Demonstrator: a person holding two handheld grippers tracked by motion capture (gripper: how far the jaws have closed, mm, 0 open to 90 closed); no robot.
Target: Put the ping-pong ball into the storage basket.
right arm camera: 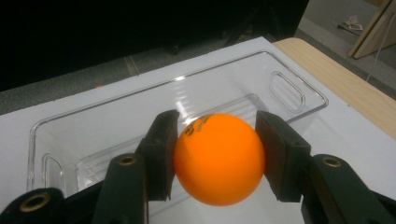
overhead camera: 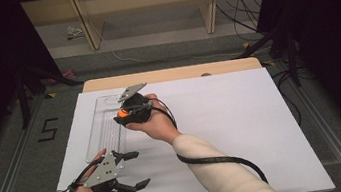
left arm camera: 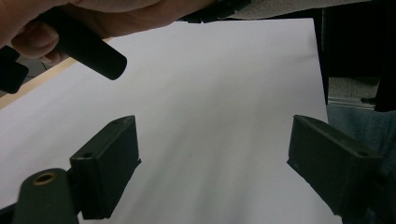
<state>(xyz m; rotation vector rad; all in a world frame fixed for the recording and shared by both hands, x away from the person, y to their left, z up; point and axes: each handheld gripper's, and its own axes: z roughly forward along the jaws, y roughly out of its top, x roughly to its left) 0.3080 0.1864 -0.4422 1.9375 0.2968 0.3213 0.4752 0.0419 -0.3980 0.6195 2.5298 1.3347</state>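
Observation:
An orange ball (right arm camera: 218, 158) with black print sits clamped between both pads of my right gripper (right arm camera: 217, 156). In the high view the ball (overhead camera: 122, 114) and right gripper (overhead camera: 123, 115) hang over the right rim of a clear plastic bin (overhead camera: 105, 128) lying on the white table sheet. The bin (right arm camera: 275, 84) is see-through, with handle slots at both ends, and lies just beyond the ball. My left gripper (overhead camera: 136, 170) rests near the table's front left, jaws wide apart and pointing right. Nothing but white sheet lies between its pads (left arm camera: 109, 163).
The white sheet (overhead camera: 242, 116) covers the wooden table (overhead camera: 170, 74), with bare room to the right of both hands. A black cable (overhead camera: 218, 160) trails from the right gripper along the sleeve. Wooden shelf legs and loose cables stand on the floor behind the table.

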